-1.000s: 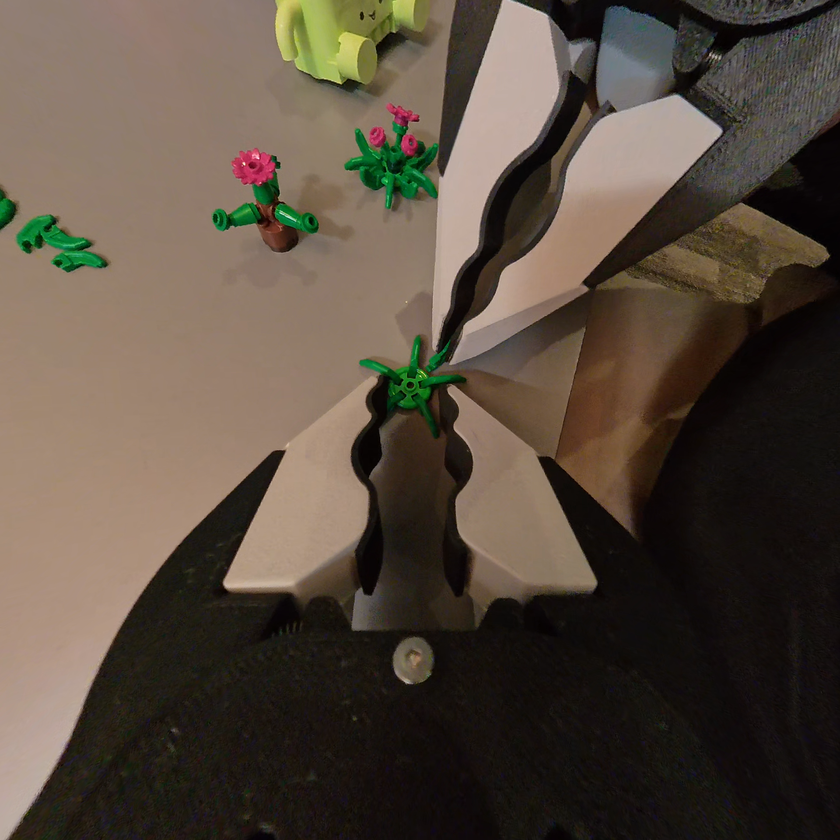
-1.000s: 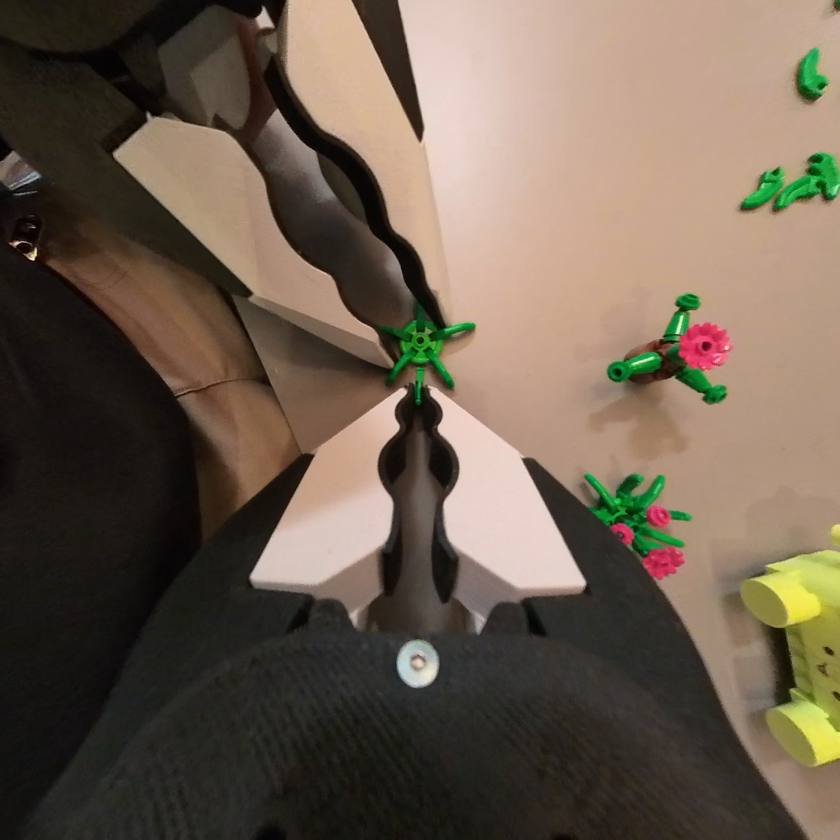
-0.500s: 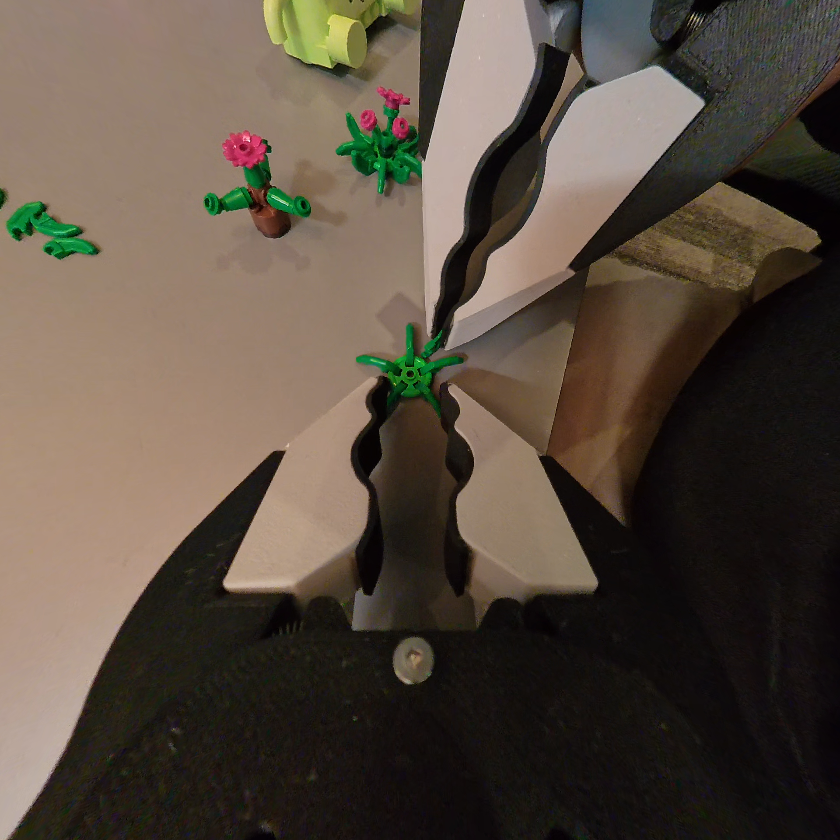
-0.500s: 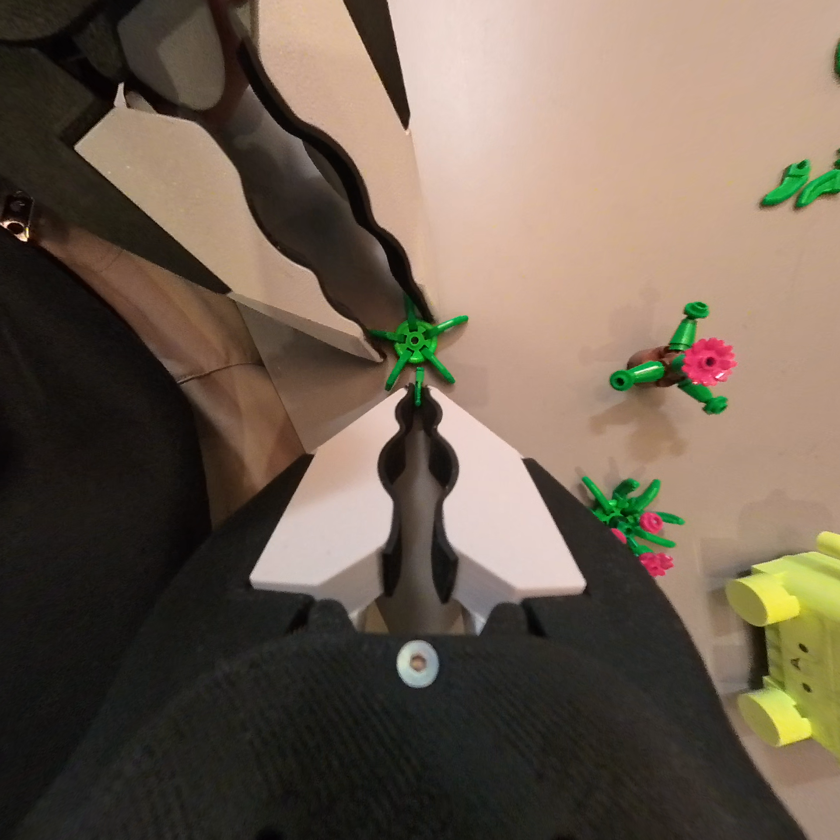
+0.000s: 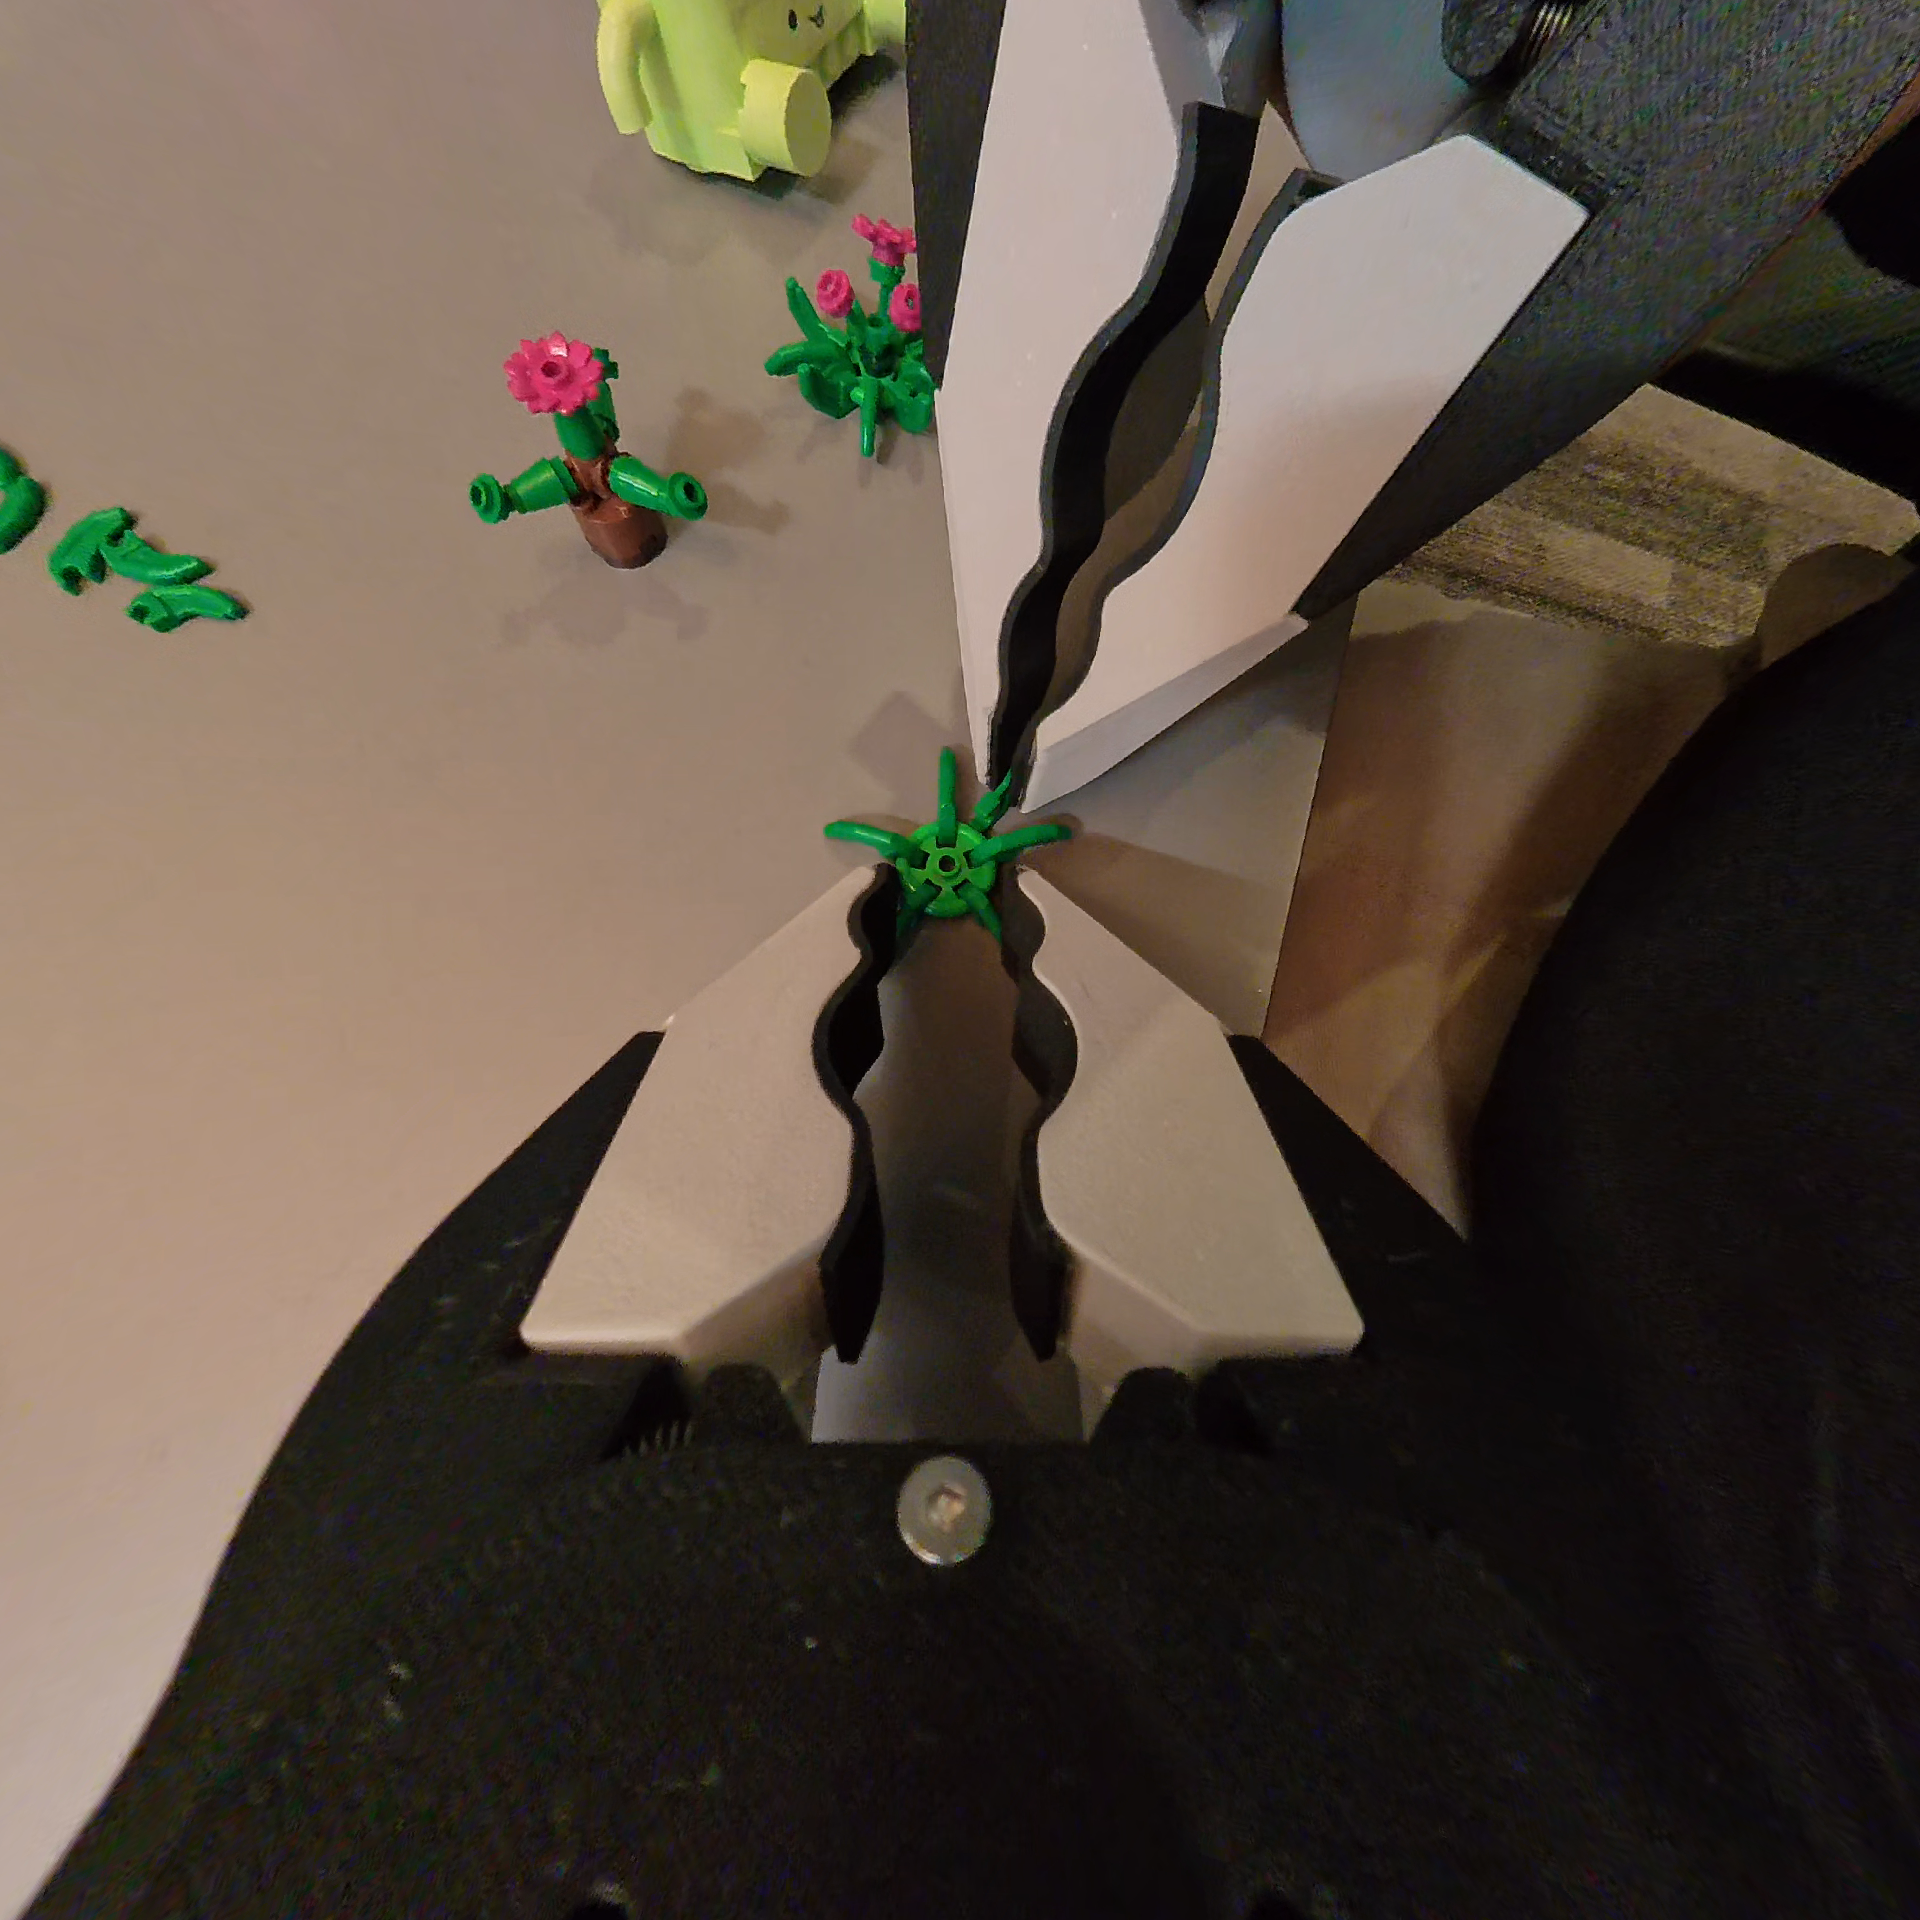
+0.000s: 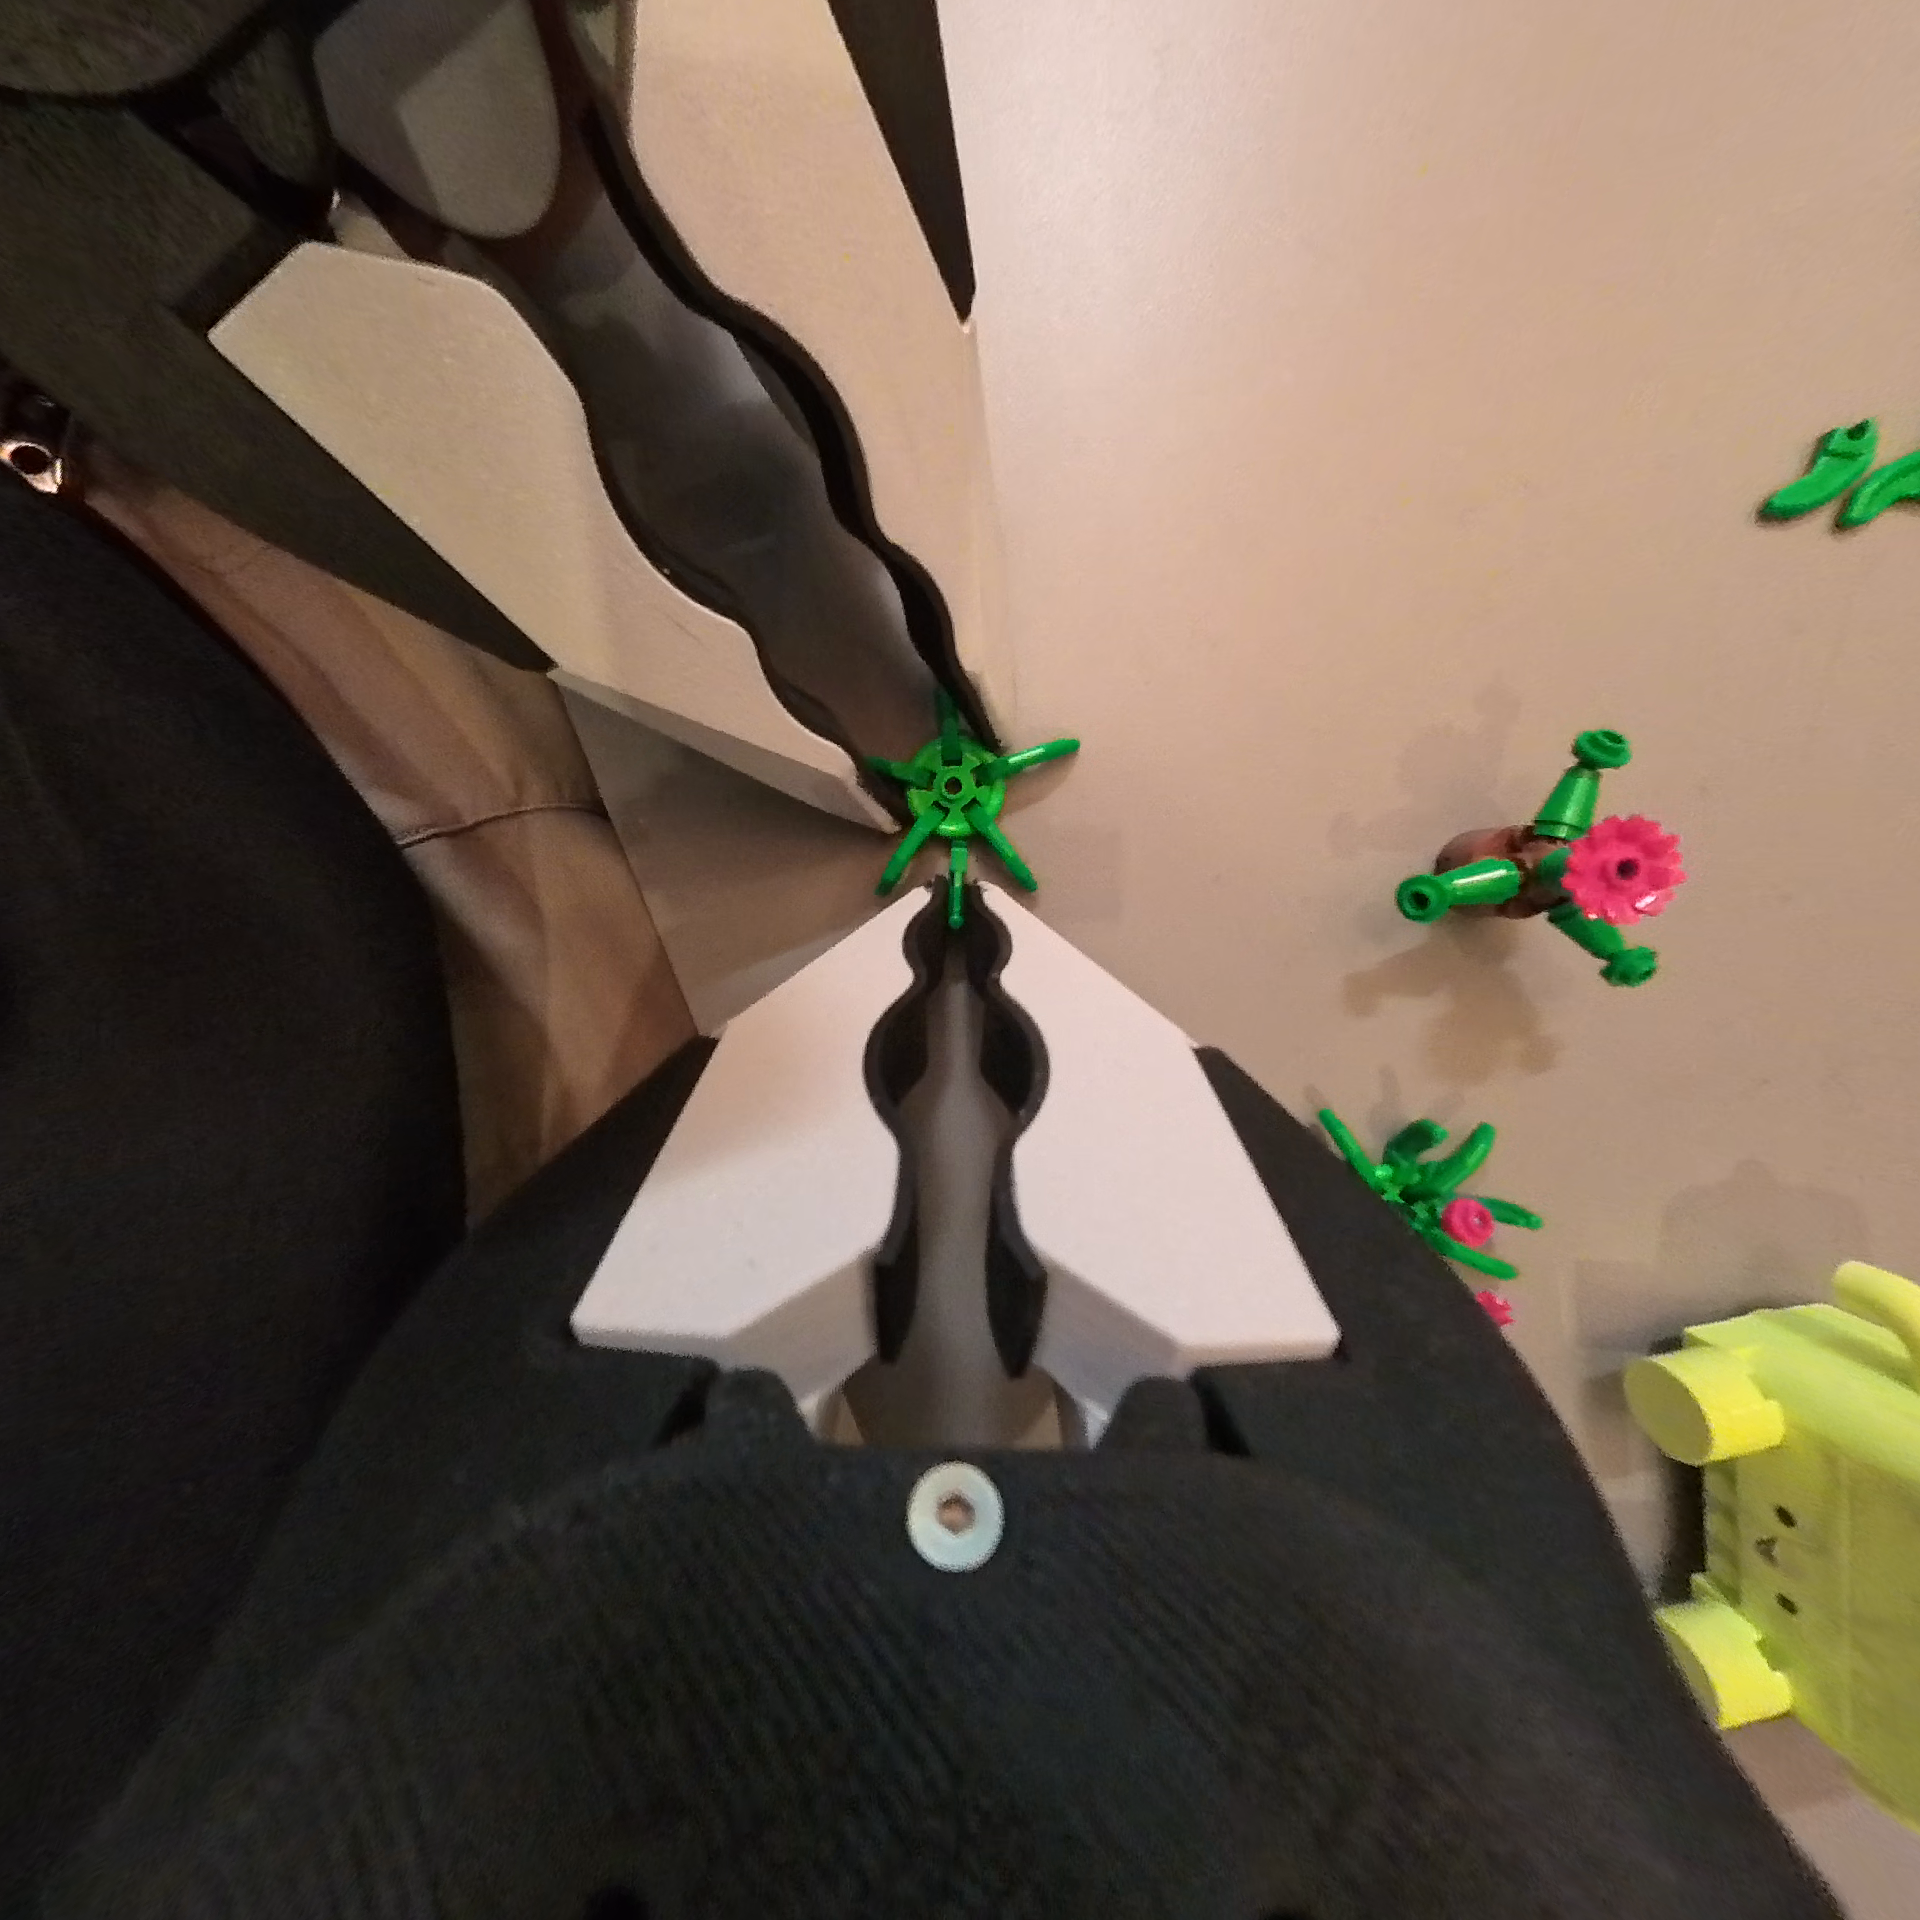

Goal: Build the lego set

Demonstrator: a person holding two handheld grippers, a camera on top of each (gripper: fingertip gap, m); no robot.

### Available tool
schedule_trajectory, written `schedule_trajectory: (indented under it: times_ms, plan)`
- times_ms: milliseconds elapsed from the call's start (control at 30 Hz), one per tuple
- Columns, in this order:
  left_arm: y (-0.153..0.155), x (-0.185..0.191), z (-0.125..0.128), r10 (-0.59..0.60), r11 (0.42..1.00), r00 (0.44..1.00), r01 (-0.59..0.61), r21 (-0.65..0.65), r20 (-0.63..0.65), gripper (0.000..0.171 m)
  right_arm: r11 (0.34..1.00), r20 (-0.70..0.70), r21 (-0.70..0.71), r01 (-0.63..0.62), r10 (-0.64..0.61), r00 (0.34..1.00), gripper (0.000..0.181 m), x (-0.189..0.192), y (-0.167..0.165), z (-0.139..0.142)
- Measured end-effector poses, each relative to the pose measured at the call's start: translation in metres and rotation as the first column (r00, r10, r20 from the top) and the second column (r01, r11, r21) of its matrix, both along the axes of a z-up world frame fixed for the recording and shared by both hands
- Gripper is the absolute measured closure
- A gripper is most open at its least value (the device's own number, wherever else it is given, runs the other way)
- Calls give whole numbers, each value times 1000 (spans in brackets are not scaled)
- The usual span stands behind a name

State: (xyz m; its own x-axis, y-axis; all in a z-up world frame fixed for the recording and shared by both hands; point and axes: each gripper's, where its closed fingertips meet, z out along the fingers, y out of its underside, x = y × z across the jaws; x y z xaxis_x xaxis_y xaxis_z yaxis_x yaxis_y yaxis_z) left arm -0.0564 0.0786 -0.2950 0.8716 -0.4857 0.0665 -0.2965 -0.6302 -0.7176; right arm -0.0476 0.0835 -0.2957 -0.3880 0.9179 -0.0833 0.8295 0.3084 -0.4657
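Observation:
A green round hub with several thin leaf spikes [image 5: 943, 864] sits at the tips of my left gripper [image 5: 945, 909], which is shut on it above the table edge. My right gripper [image 5: 1008, 769] comes in from above in the left wrist view, shut on one thin green leaf spike at the hub's rim. In the right wrist view the right gripper [image 6: 954, 902] pinches that spike [image 6: 955, 896]. The hub [image 6: 951, 787] is held just beyond it by the left gripper [image 6: 935, 758].
On the grey table [image 5: 312, 935] stand a magenta flower on a brown base [image 5: 582, 457] [image 6: 1538, 862], a leafy plant with pink buds [image 5: 862, 343] [image 6: 1434, 1195], a lime-green figure [image 5: 748, 83] [image 6: 1787, 1507], and loose green leaves [image 5: 125, 571] [image 6: 1849, 488]. Only a small space, under 4 cm, lies between the two pairs of fingers.
Both grippers stay joined at the green hub. The pair has shifted and turned slightly over the table, so the background pieces have slid a little. Neither grip has changed.

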Motion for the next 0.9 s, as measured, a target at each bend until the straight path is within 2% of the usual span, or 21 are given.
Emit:
schedule_trajectory:
  times_ms: [467, 900]
  plan:
    - [0, 0, 1, 4, 1000, 1000, -4, 0, 18, 154, 1000, 19, -18, -13, 13, 1000, 181, -2, -2, 0]
    - [1, 0, 1, 7, 1000, 1000, -6, 16, -18, 155, 999, -69, -49, 9, -12, 998, 181, -4, 0, 0]
